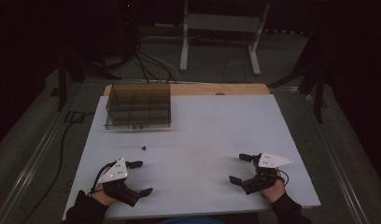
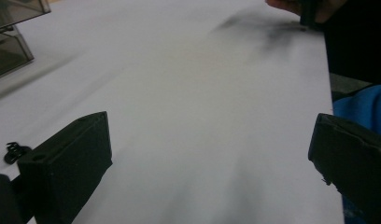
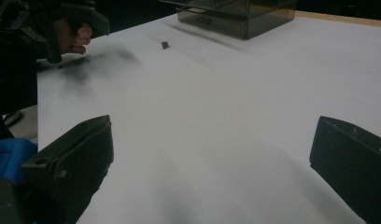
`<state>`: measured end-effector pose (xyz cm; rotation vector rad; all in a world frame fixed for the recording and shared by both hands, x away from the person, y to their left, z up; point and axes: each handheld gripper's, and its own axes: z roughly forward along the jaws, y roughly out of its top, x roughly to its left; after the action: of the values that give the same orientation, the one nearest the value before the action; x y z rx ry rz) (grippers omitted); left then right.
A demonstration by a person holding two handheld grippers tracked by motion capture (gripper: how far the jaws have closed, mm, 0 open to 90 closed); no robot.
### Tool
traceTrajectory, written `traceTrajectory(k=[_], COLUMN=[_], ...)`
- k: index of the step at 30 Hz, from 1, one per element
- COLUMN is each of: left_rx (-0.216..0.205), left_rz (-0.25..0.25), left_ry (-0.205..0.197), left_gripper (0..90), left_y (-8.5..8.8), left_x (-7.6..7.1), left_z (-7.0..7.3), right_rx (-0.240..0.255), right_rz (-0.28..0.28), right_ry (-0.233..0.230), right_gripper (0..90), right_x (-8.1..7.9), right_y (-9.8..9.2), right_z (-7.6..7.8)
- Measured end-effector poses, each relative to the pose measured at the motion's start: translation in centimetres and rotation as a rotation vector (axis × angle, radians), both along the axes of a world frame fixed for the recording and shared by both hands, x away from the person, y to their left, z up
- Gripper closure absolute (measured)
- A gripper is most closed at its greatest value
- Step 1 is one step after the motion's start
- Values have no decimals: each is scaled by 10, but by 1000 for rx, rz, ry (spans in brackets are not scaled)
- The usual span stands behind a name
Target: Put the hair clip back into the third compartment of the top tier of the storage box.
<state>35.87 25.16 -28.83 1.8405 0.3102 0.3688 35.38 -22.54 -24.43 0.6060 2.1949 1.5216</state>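
White table (image 1: 202, 130) lay under dim light. Smoky clear compartment box (image 1: 138, 106) sat at its far left corner. Left gripper (image 1: 143, 178) rested near the front left edge, jaws spread wide, nothing between them. Right gripper (image 1: 240, 168) rested front right, likewise wide open and empty. Small black part (image 1: 144, 148) lay on the table between box and left gripper, touching neither.

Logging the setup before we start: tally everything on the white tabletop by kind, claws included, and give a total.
Claws: 2, the left claw and the right claw, both open and holding nothing.
Smoky clear compartment box: 1, at the far left of the white tabletop.
Small black part: 1, lying loose between the box and the left claw.
Total: 4
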Motion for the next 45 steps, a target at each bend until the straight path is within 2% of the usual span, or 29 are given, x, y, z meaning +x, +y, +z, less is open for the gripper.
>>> traceTrajectory(k=[3,14,20,28,36,45], left_rx=[7,-42,-72,-82,-69,-70], left_rz=[-13,-21,-8,45,103,127], left_ry=[-5,-26,-42,-41,-26,-6], left_gripper=[6,6,6,6,6,6], left_y=[-2,1,2,4,3,4], left_x=[-1,-1,2,9,19,31], left_z=[3,19,29,35,36,34], right_rx=[1,15,18,21,23,28], right_rz=[-1,-3,-6,-9,-3,-7], right_ry=[-3,-5,0,3,8,12], right_gripper=[0,0,0,0,0,0], right_x=[-1,-2,-1,-1,-2,-1], right_y=[0,0,0,0,1,0], right_z=[0,2,2,2,2,2])
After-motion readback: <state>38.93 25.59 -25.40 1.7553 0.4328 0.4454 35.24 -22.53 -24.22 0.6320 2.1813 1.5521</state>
